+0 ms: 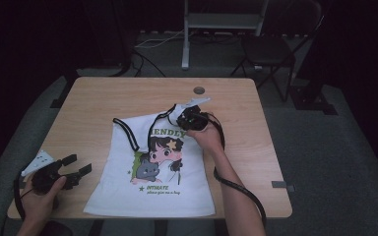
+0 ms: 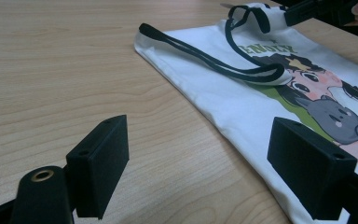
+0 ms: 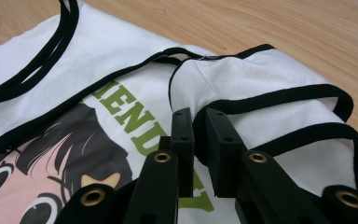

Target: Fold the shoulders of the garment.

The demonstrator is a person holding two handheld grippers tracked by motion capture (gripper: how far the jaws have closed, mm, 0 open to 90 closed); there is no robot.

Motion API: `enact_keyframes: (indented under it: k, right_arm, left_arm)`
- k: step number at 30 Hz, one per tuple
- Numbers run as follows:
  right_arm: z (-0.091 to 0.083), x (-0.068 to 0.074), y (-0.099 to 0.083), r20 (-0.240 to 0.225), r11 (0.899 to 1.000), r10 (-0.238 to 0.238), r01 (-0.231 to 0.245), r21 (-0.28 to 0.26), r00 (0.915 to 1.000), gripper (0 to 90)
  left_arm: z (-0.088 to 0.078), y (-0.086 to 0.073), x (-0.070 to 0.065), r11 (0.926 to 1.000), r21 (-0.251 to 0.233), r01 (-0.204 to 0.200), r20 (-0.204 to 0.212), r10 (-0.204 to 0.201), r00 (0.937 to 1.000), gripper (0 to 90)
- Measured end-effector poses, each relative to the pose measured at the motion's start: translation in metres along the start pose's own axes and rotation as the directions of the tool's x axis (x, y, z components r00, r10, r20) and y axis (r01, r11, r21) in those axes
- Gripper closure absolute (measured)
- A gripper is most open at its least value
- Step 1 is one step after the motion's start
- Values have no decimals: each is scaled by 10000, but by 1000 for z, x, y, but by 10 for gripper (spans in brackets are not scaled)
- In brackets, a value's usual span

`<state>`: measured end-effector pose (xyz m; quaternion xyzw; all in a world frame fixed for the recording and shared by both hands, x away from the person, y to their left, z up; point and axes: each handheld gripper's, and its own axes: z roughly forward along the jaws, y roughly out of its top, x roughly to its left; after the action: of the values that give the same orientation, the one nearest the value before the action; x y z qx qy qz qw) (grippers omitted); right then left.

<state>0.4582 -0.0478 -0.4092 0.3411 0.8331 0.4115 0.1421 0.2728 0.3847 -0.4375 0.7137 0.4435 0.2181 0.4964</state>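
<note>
while the white tank top [image 1: 150, 167] lies flat across the middle of the wooden table [image 1: 93, 98], its printed front facing up, your right gripper [image 1: 193, 119] sits at its far right shoulder strap [image 3: 279, 100]; its jaws are pinched nearly together on a fold of that black-trimmed strap; your left gripper [image 1: 74, 169] rests well apart, near the table's front left corner just beside the top's left edge; its jaws stand wide, holding nothing.

1. In the right gripper view, the tank top [image 3: 121, 79] runs off the left and bottom edges, so its printed word is cut short.
2. The small print under the cartoon in the high view is too tiny to read.
3. In the left gripper view, the right gripper [image 2: 307, 11] is cropped at the upper right.
</note>
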Motion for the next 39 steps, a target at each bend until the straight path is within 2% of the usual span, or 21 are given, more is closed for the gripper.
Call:
enact_keyframes:
  k: [39]
  right_arm:
    - [-5,17,-9,-404,9978,-633,639,157,9972,818]
  left_arm:
    - [0,0,0,10000,1,5,-6,-5,10000,201]
